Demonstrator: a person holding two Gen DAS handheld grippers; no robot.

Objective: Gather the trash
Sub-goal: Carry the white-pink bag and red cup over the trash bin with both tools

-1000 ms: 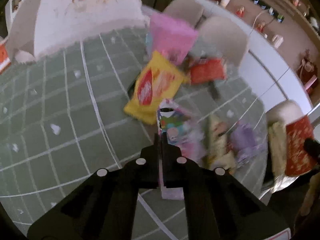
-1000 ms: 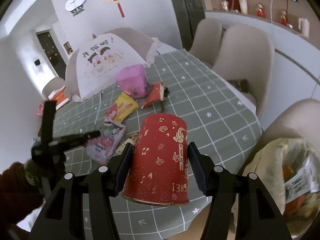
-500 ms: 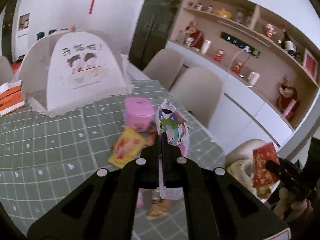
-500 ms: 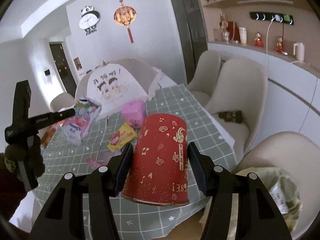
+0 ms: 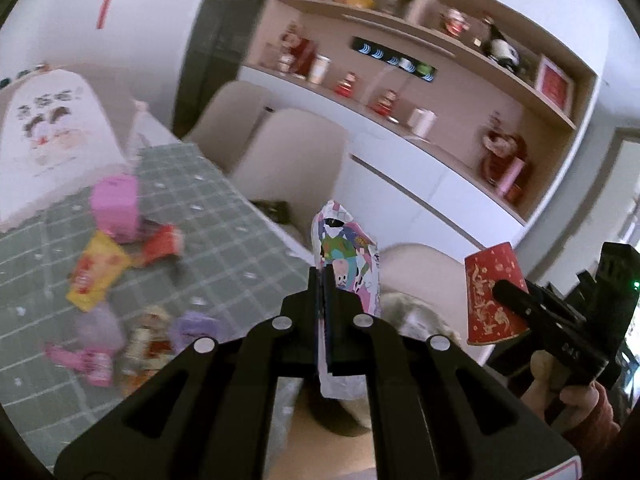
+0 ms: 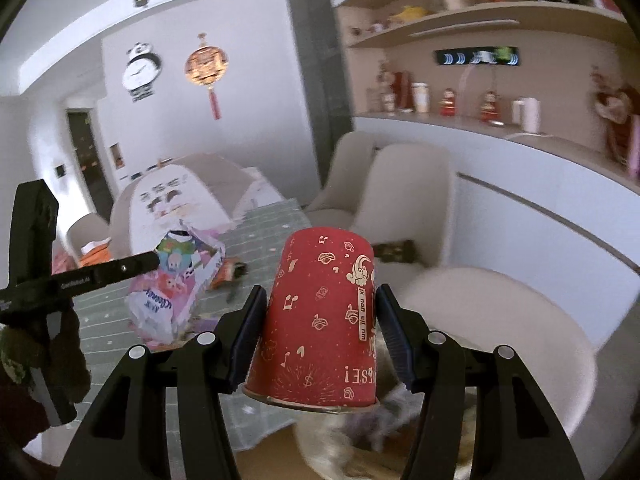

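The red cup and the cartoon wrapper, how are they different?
The red cup is stiff and round; the cartoon wrapper is thin and crinkly. The cup is red with gold pictures, held upside down; the wrapper is many-coloured and stands on end. The right gripper spreads wide around the cup; the left gripper pinches the wrapper nearly shut. Both are held up off the table.

Red paper cup (image 6: 320, 320), held upside down: small print along its seam reads inverted, roughly "xu non gu"; near the rim, inverted "¡ESE" fragment and a "$" sign. Cartoon snack wrapper (image 6: 172, 280): printing too blurred to read. White mesh food cover (image 6: 172, 208): Chinese characters, blurred.
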